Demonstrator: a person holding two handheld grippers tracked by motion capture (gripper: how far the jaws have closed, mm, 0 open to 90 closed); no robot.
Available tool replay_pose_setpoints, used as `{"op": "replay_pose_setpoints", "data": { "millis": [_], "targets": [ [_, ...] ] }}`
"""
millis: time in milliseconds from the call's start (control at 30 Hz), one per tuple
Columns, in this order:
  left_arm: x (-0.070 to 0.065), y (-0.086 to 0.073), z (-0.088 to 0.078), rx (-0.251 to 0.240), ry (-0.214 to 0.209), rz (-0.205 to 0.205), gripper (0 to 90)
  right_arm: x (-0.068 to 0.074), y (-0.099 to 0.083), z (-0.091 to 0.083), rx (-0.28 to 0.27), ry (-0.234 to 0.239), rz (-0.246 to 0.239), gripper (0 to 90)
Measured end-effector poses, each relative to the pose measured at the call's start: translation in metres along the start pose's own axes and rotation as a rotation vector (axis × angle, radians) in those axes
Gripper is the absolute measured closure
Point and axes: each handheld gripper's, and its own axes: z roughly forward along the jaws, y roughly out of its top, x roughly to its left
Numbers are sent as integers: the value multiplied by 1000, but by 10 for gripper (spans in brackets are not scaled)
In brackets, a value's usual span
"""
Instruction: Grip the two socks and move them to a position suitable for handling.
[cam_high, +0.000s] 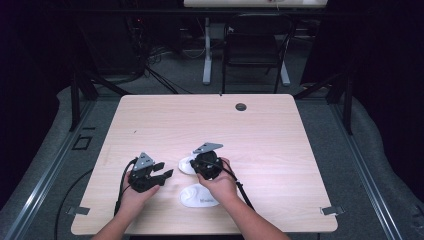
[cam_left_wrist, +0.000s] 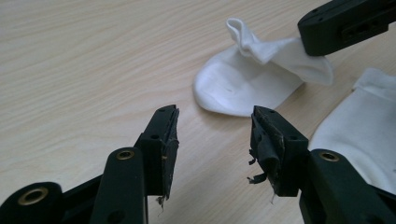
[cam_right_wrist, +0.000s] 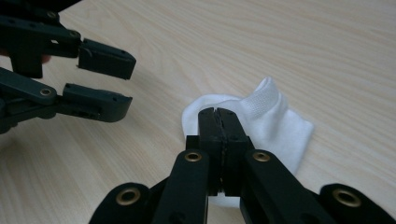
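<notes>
Two white socks lie on the counter (cam_high: 280, 135). Right gripper (cam_right_wrist: 219, 116) pinches the far sock (cam_right_wrist: 275, 123), lifting its edge for folding; left gripper (cam_left_wrist: 215, 135), beside that sock, waits open, fingers empty.

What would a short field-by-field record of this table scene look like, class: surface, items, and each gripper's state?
surface: light wooden table
items: two white socks
far sock: partly lifted, one edge pinched
near sock: lying flat near the person's edge
right gripper: jaws shut on the far sock's edge
left gripper: jaws open, nothing between them, pointed toward the far sock
</notes>
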Motion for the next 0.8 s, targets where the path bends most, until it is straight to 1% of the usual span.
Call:
{"op": "replay_pose_setpoints", "data": {
  "millis": [33,67,100,133,167,200,267,300,333,367,400,467,500,533,633,667,700,800],
  "targets": [
    [-4,1,3,2,-1,2,512,-5,-1,-6,-5,1,-6,900],
    [-4,1,3,2,-1,2,511,-5,-1,-6,-5,1,-6,900],
    [-5,1,5,11,-2,10,511,-9,-2,-10,-21,1,7,900],
    [-6,1,6,19,4,17,510,-12,-2,-12,-21,2,9,900],
    [-7,2,8,18,-4,17,510,-14,-3,-14,-23,3,15,900],
    [-6,4,11,3,-5,18,510,-15,-4,-15,-30,6,27,900],
    [-3,11,19,-4,-15,-11,512,-19,-6,-18,-44,7,41,900],
    [-3,15,22,-8,-10,-7,516,-21,-7,-20,-47,9,43,900],
    [-2,18,26,-25,1,-2,519,-22,-8,-21,-51,11,46,900],
    [-1,20,30,-21,-2,-8,524,-23,-10,-22,-53,15,49,900],
    [-1,22,34,-26,-6,-9,534,-24,-11,-23,-58,17,52,900],
    [-2,24,39,-28,-12,0,545,-27,-13,-24,-56,17,46,900],
    [-3,25,41,-29,-23,4,555,-27,-14,-23,-60,18,54,900],
    [-4,25,45,-27,-28,13,561,-28,-15,-24,-58,20,53,900],
    [-7,23,52,5,-32,34,569,-32,-17,-25,-59,15,56,900],
    [-7,22,54,20,-28,44,569,-33,-18,-26,-61,14,60,900],
    [-8,21,55,34,-21,44,569,-34,-18,-27,-63,11,61,900],
    [-9,19,59,70,-35,54,565,-39,-20,-30,-72,4,77,900]
  ]
}}
